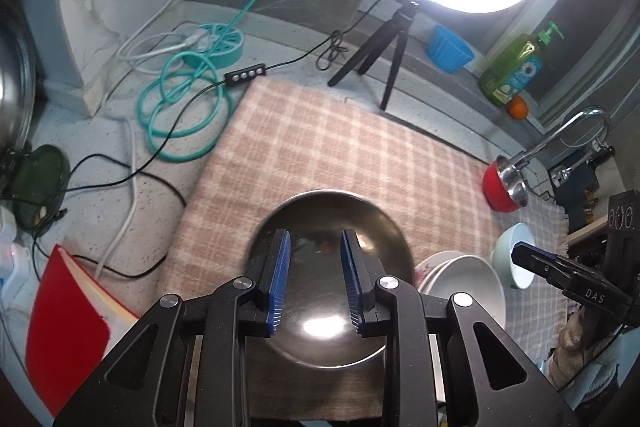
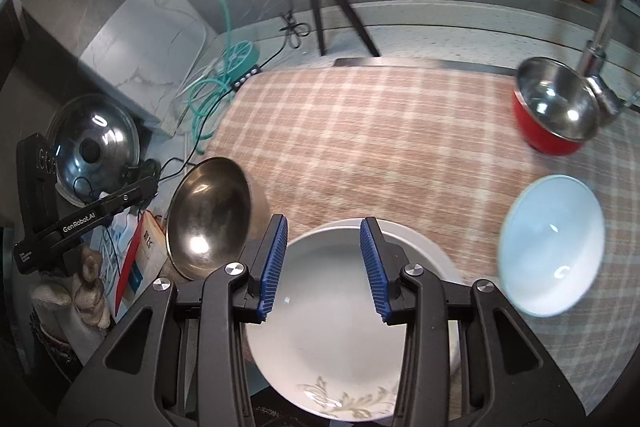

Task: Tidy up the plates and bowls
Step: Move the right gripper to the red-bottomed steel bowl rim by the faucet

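L gripper [image 1: 315, 279]: jaws part open, nothing between the pads; hangs above the steel bowl [image 1: 328, 279], no contact I can see.
R gripper [image 2: 324, 267]: jaws part open, wider than L, empty; hangs over the white plate stack [image 2: 344, 339].
Steel bowl: sits on pink plaid mat [image 1: 340, 147], near edge, just beside plate stack. Looks tilted in R view but prob. lens bend, can't tell.
Plate stack: at least two plates, top one w/ leaf print; lower rim pokes out at far side, so not centred.
Other bowls: pale blue bowl [image 2: 552, 247] to R of stack on grey check cloth [image 2: 592, 347]; red bowl w/ steel lining [image 2: 554, 111] far R under tap [image 2: 600, 39].
Risk 1: steel rim thin + slick; narrow pinch on it could slip, bowl drops, knocks plates.
Risk 2: bowl & stack nearly touching; lifting either may clip the other.
Risk 3: off-centre stack; edge grab on top plate may drag the lower one.
Risk 4: both grippers close together; L body shows in R view, could collide if both go in.
Risk 5: cables [image 1: 180, 107] + ring light tripod [image 1: 376, 51] at mat's far edge; wide swing w/ bowl could snag.
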A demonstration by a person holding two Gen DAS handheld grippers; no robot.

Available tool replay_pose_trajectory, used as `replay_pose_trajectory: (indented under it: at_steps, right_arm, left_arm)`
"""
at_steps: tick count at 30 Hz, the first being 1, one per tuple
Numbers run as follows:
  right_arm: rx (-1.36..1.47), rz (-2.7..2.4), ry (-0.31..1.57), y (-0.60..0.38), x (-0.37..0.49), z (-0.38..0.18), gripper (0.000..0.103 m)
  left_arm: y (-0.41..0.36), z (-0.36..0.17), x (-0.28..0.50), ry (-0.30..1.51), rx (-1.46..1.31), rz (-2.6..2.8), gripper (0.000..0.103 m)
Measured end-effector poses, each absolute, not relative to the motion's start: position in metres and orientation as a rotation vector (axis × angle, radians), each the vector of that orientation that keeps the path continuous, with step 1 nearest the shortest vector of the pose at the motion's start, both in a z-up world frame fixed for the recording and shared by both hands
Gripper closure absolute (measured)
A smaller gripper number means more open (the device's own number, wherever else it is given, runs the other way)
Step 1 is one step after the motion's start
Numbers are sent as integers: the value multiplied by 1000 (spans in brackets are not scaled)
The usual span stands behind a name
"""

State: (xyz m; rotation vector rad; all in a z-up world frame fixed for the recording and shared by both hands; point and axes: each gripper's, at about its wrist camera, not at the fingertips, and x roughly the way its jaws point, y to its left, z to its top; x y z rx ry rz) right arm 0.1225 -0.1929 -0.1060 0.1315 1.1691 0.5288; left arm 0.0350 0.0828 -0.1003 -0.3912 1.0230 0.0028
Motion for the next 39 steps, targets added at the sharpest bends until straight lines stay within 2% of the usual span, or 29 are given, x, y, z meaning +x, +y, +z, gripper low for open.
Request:
replay_pose_trajectory:
  at_steps: [20,39]
  right_arm:
    - [234,241,1090,-371,149,-102,64]
    - [455,230,1153,-427,221,-143,64]
  left_arm:
    - [-42,-102,95,1049,-350,-237,79]
    - [-145,-128,198,1157,-374,-366,79]
